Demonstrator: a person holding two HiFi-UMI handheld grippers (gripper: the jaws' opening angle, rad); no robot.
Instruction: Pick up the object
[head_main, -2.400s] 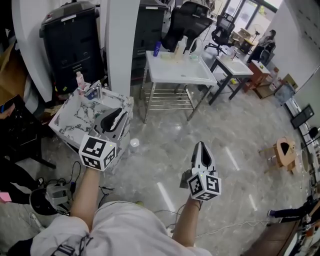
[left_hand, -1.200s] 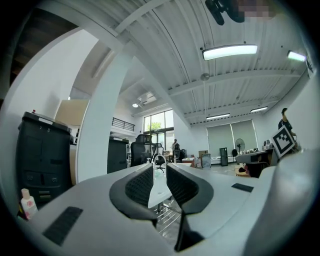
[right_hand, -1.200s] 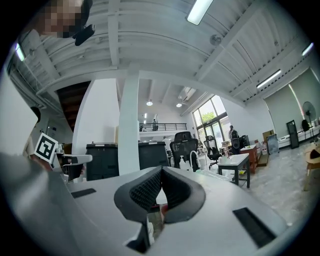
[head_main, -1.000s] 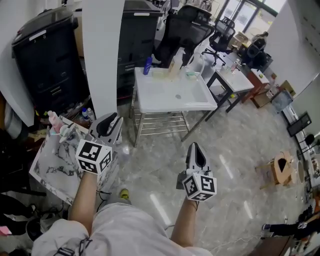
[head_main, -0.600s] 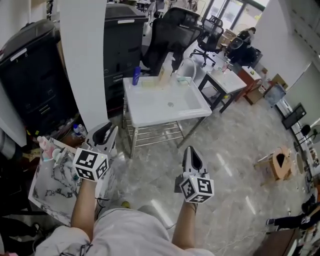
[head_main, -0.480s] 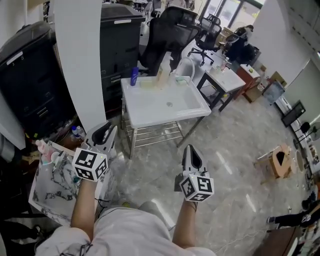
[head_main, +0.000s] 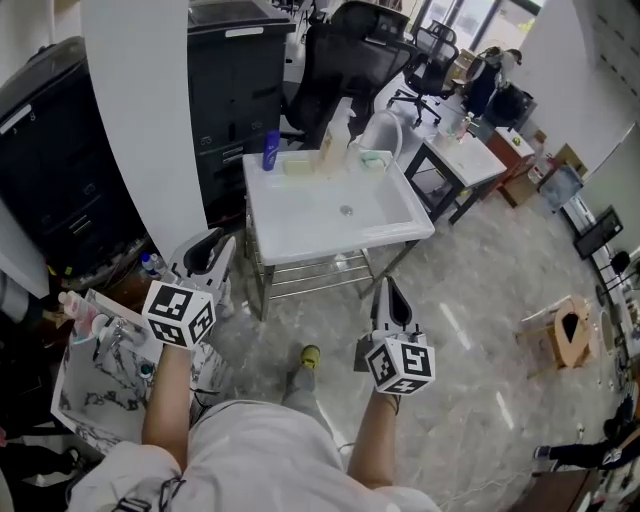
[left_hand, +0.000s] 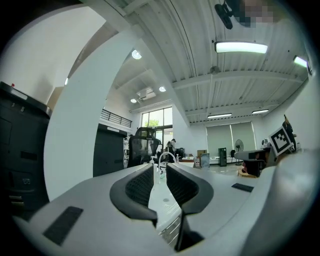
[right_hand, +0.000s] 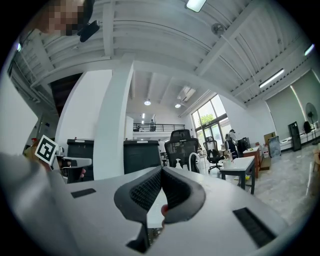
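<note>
A white sink table (head_main: 330, 235) stands ahead of me in the head view. Along its back edge are a blue bottle (head_main: 272, 150), a pale bottle (head_main: 327, 150), a curved tap (head_main: 380, 122) and a small green item (head_main: 372, 158). My left gripper (head_main: 208, 248) hovers over the floor short of the table's left corner, its jaws parted by a narrow slot with nothing in it (left_hand: 160, 172). My right gripper (head_main: 385, 292) hangs below the table's front edge, shut with nothing held (right_hand: 161, 175).
A white pillar (head_main: 140, 100) and black cabinets (head_main: 55, 150) stand at the left. A marbled basin unit (head_main: 85, 375) with bottles sits at lower left. Behind the table are office chairs (head_main: 345, 50), another white desk (head_main: 470, 150) and a person (head_main: 490, 75). A wooden stool (head_main: 565, 325) stands at right.
I have walked toward the white sink table, which now sits nearer and more central. The marbled unit has slid to the lower left. Both grippers keep their pose.
</note>
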